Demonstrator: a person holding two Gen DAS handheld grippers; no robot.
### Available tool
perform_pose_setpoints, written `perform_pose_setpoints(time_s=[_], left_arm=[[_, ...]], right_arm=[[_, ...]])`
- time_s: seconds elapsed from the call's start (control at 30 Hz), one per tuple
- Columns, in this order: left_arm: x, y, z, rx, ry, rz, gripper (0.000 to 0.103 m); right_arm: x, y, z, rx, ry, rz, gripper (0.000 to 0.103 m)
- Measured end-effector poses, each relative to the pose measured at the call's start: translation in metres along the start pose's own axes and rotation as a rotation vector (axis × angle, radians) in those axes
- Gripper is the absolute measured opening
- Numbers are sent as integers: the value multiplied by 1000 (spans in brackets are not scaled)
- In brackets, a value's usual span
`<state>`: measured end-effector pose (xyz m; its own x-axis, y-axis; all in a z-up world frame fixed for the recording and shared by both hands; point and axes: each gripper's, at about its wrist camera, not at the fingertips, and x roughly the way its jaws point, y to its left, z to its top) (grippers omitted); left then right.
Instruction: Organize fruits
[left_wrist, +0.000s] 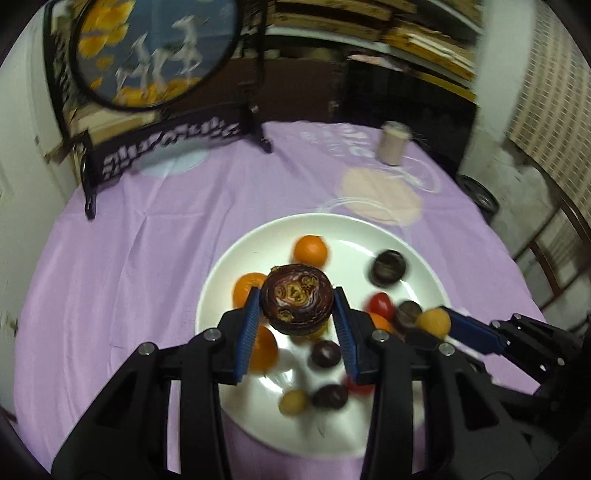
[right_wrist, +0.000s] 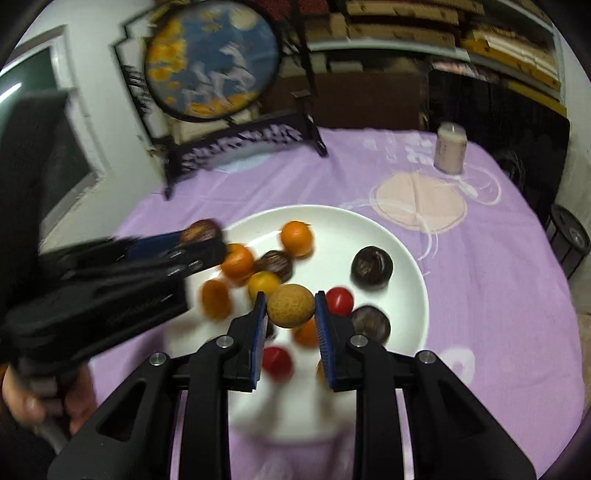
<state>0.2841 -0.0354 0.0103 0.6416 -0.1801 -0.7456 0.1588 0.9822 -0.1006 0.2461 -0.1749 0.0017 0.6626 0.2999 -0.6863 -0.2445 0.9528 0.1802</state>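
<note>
Fruits sit mixed on white plate (left_wrist: 236, 258): oranges, tomatoes, dark passion fruits. Left gripper (left_wrist: 295, 314) is clenched on a dark passion fruit (left_wrist: 295, 302), lifted over plate w/ pads on both sides. Right gripper (right_wrist: 290, 312) is clenched on a tan round fruit (right_wrist: 290, 305), also above plate, centred btwn jaws. Risk: both round & smooth, held near pad tips, so a fast swing could roll one out onto pile & scatter it. Grippers are close; they could bump.
</note>
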Motion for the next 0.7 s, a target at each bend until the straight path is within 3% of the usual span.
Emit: perform_pose_setpoints(time_s=[0.13, 0.27, 0.3, 0.37, 0.4, 0.47, 0.6, 0.7], left_arm=[[23, 15, -7, -31, 59, -47, 40], [24, 17, -9, -35, 56, -74, 40], [22, 16, -10, -34, 49, -78, 40], [17, 17, -11, -37, 23, -57, 46], [15, 18, -12, -39, 14, -40, 50], [7, 23, -14, -60, -12, -35, 73], [-12, 26, -27, -86, -38, -61, 85], [-37, 22, -54, -66, -62, -34, 90]], right_arm=[[31, -9, 1, 6, 36, -17, 26], [31, -9, 4, -10, 19, -13, 26], [30, -8, 4, -18, 7, -16, 30], [27, -6, 3, -34, -24, -36, 53], [25, -7, 3, -37, -48, -61, 56], [17, -10, 0, -46, -84, -95, 59], [-3, -21, -18, 0, -85, -156, 69], [-32, -25, -46, 43, -62, -143, 87]])
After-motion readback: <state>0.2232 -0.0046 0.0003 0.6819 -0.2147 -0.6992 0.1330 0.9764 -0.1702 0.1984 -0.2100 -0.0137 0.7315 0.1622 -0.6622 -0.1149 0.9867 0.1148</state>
